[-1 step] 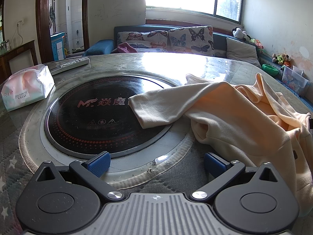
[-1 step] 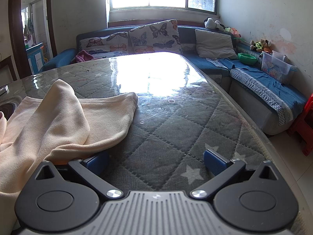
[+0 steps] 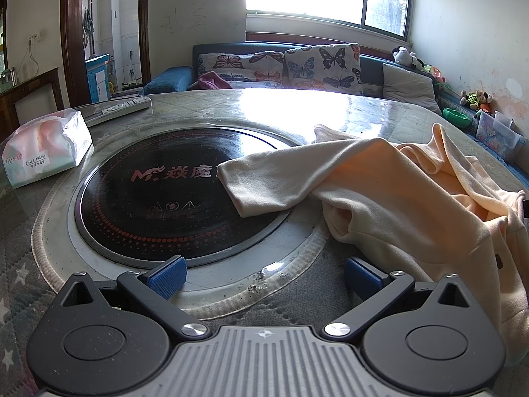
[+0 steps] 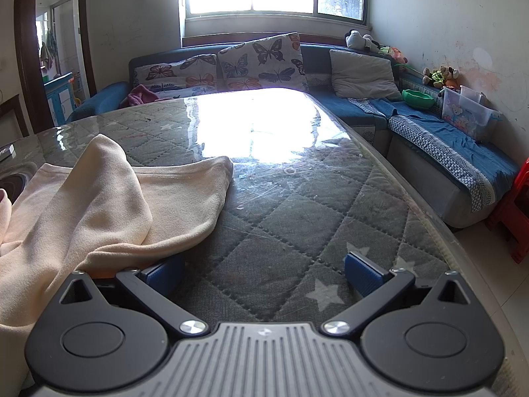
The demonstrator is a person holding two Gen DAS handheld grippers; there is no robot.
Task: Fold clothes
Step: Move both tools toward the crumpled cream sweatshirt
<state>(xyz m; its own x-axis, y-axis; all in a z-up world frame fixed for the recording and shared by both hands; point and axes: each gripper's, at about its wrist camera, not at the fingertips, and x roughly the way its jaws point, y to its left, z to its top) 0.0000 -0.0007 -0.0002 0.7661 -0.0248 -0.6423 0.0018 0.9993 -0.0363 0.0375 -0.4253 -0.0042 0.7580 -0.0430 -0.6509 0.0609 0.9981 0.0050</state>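
The left claw (image 3: pixel 263 276) sits low over the near edge of the tabletop (image 3: pixel 330 106), level and pointing straight ahead toward the round black cooktop (image 3: pixel 155 198) set into the surface. Its 2 blue pads (image 3: pixel 167 276) are spread wide apart and grip nothing; only the glass rim of the cooktop and quilted cover lie between them.

The right claw (image 4: pixel 264 271) takes the same low, level pose further along the tabletop (image 4: pixel 297 205), its jaws likewise released and wide, with bare star-patterned quilting between them.

The cream garment (image 3: pixel 413 198) lies crumpled on the tabletop between the 2 claws. In the left view 1 sleeve end reaches onto the cooktop, covering part of the printed lettering, while the bulk bunches to the right and runs out of frame at the right edge. In the right view the garment (image 4: pixel 99 205) fills the left side; a fold drapes right over the claw's left finger, so whether that pad touches cloth is hard to tell. The garment's full outline is cut off in both views.

A tissue pack (image 3: pixel 44 152) and a remote control (image 3: pixel 119 109) rest at the far left. Window glare washes out the tabletop's far end.
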